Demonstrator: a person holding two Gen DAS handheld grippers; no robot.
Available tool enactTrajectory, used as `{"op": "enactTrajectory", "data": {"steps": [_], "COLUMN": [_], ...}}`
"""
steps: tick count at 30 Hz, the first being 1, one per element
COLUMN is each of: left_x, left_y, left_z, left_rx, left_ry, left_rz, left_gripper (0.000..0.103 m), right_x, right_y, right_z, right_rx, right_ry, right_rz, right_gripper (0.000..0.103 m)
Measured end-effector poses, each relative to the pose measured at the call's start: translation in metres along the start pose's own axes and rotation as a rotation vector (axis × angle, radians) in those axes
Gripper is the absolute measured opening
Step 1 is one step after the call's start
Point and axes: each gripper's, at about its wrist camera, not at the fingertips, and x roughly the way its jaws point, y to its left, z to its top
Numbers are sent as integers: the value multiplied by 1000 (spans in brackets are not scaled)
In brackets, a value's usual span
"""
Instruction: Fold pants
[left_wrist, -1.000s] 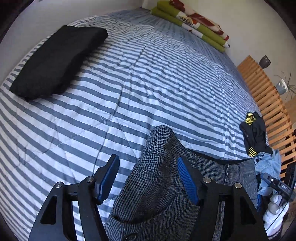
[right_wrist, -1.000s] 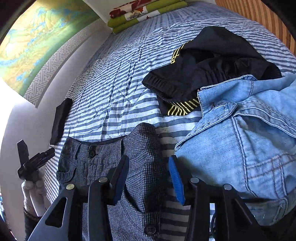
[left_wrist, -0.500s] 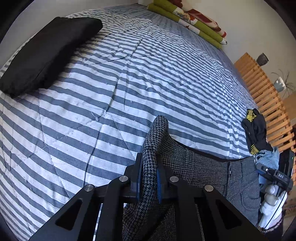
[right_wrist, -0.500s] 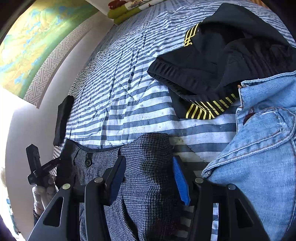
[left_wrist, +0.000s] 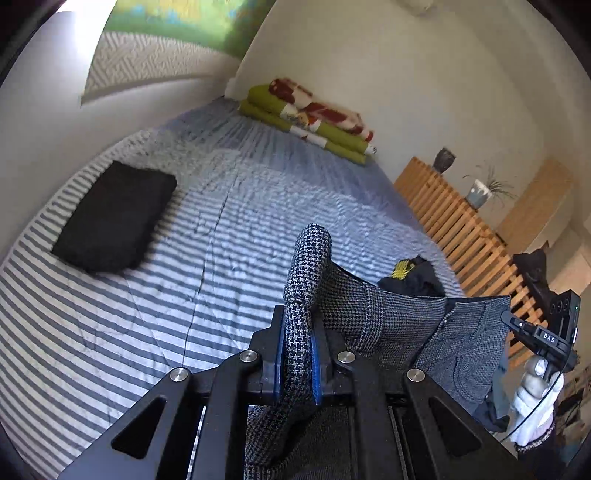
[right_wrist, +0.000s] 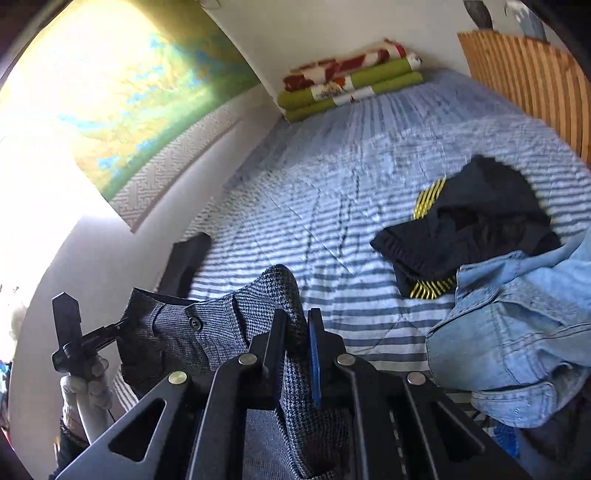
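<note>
Both our grippers, left gripper (left_wrist: 298, 350) and right gripper (right_wrist: 297, 350), pinch the houndstooth pants (left_wrist: 388, 325) waistband, seemingly raised off the striped bed (left_wrist: 229, 236); black garment (right_wrist: 469, 229) at two o'clock.

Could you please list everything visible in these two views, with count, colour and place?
pants: one, grey houndstooth, lifted above the near edge of the bed, waistband stretched between both grippers
bedspread: one, blue and white striped, covering the bed
black folded garment: one, on the bed near the wall
black and yellow garment: one, crumpled on the bed
denim garment: one, light blue, beside the black and yellow one
folded blankets: a stack, green, red and white, at the far end of the bed
wooden slats: tan, along the bed's side
wall picture: one, green and yellow
left hand-held gripper: black, blue pads, shut on pants
right hand-held gripper: black, blue pads, shut on pants
gloved hand: white glove, holding the right gripper
</note>
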Motion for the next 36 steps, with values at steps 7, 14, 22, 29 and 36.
{"op": "enactTrajectory", "data": {"steps": [7, 14, 22, 29, 36], "left_x": [-93, -24, 81, 34, 33], "left_y": [-30, -13, 57, 118, 136], "left_z": [31, 91, 86, 7, -105], "left_rx": [62, 93, -28, -130, -194], "left_ry": [-156, -145, -8, 69, 233], "left_rz": [-52, 57, 235, 224, 238], "left_gripper": [11, 16, 37, 50, 51], "right_x": [-82, -16, 112, 78, 33], "right_y": [69, 67, 5, -23, -40], "right_z": [18, 76, 90, 23, -90], "right_rx": [-114, -76, -8, 6, 30], "right_ry": [-156, -147, 66, 171, 250], "right_rz": [15, -77, -202, -167, -215], "right_gripper": [10, 10, 19, 29, 32]}}
